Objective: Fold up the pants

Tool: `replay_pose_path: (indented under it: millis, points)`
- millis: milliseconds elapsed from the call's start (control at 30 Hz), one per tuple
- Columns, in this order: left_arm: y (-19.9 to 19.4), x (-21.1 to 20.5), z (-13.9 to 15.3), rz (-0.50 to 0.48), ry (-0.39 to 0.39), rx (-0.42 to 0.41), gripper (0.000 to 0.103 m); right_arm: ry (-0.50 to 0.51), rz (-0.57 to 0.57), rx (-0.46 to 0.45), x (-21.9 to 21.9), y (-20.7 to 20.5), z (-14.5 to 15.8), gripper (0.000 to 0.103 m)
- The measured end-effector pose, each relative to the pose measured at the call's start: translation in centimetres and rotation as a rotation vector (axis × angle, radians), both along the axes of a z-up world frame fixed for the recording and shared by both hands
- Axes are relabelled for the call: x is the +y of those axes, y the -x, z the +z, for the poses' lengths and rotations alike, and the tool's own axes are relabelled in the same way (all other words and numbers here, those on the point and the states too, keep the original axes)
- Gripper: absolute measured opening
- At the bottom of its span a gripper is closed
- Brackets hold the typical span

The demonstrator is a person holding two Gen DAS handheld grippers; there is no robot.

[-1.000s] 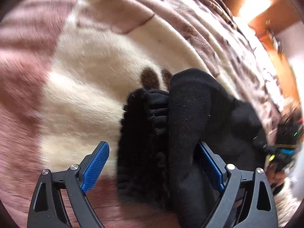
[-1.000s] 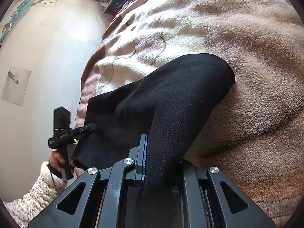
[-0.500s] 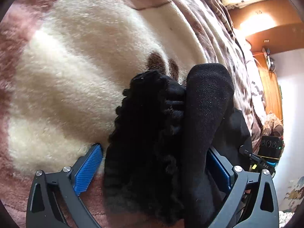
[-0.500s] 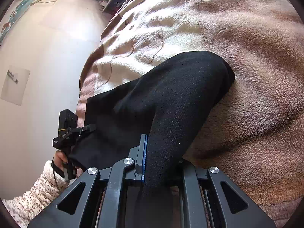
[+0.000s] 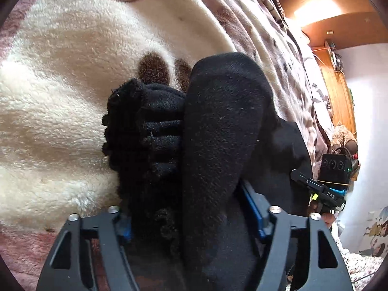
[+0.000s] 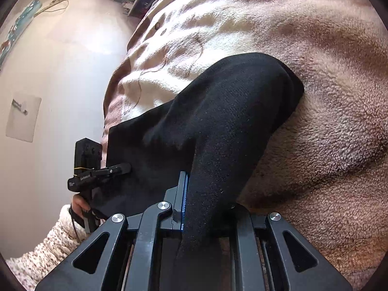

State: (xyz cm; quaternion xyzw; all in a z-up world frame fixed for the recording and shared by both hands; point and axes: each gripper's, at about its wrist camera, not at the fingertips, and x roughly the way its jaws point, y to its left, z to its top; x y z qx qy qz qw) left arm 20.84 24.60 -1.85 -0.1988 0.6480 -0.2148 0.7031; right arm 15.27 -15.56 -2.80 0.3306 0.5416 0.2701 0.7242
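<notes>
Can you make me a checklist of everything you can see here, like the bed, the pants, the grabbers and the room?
Surface: fluffy cream and pink blanket with brown spots, rumpled.
Job's things: black pants bunched in thick folds on the blanket.
Clutter: nothing seen on the blanket.
Grippers: left gripper has just been closing its jaws, which now press a bundle of pants; right gripper is clamped on a fold of pants.
Cables: an orange cable on the wooden headboard; a thin black cord by the speckled sleeve.
Surroundings: pale wall, shelves too blurred to read.
</notes>
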Motion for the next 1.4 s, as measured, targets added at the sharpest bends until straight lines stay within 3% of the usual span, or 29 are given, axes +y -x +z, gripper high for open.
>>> replay_pose_path:
  millis: [167, 367, 533, 633, 1100, 1267, 1400]
  points:
    - [0.5, -1.0, 1.9, 0.021, -0.043, -0.036, 0.065, 0.023, -0.010, -0.049, 0.4, 0.6, 1.3, 0.011]
    - [1.4, -3.4, 5.7, 0.006, -0.027, -0.088, 0.061, -0.025, -0.027, -0.116, -0.6, 1.6, 4.2, 0.010]
    - [1.1, -8.3, 7.9, -0.049, -0.003, -0.123, 0.061, -0.063, -0.089, -0.167, -4.2, 2.3, 7.1, 0.010]
    - [0.5, -12.4, 8.4, -0.085, 0.020, -0.135, 0.061, -0.033, -0.130, -0.200, -7.5, 2.7, 8.9, 0.010]
    - [-3.2, -33.7, 4.8, -0.260, 0.106, -0.108, 0.061, 0.110, -0.354, -0.187, -24.8, 4.8, 10.4, 0.010]
    - [-5.1, -37.3, 3.2, -0.285, 0.072, -0.111, 0.061, 0.138, -0.393, -0.138, -29.8, 4.6, 8.5, 0.010]
    - [-6.2, -37.4, 2.0, -0.303, 0.036, -0.102, 0.063, 0.157, -0.396, -0.085, -31.6, 3.5, 5.7, 0.011]
